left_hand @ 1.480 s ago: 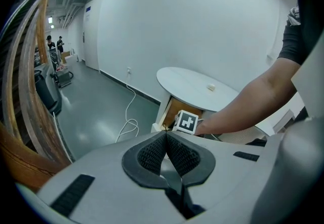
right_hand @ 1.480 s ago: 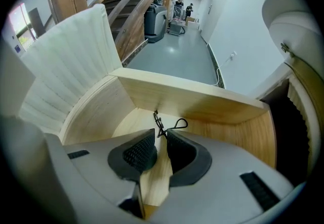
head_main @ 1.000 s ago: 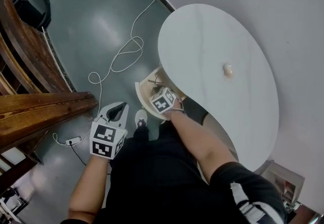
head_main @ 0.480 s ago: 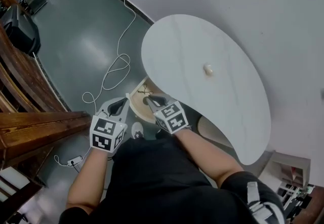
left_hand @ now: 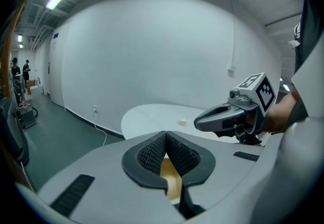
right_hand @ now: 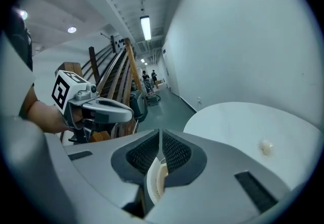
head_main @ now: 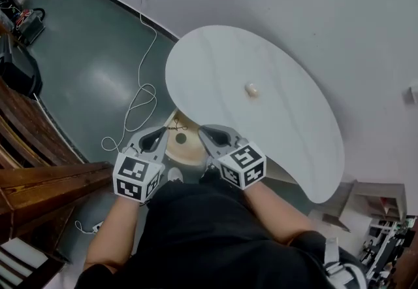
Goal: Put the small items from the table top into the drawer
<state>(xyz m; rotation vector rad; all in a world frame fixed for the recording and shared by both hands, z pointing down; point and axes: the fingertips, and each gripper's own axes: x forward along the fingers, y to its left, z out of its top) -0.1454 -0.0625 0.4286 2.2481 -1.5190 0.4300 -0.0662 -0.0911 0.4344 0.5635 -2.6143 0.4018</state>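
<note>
Round wooden drawer [head_main: 183,152] at frame centre, swung out beneath the white surface [head_main: 215,65] and half hidden by both tools; its small contents are unclear. Left hand-held gripper [left_hand: 165,135] is pressed together, empty. Right hand-held gripper [right_hand: 160,134] has just been closing, nearly together, nothing between. One cream item [head_main: 251,89] lies mid-surface.

left gripper [left_hand: 165,138]: jaws together | right gripper [left_hand: 200,122]: at right | small item [left_hand: 181,122]: on white table [left_hand: 147,116]
</note>
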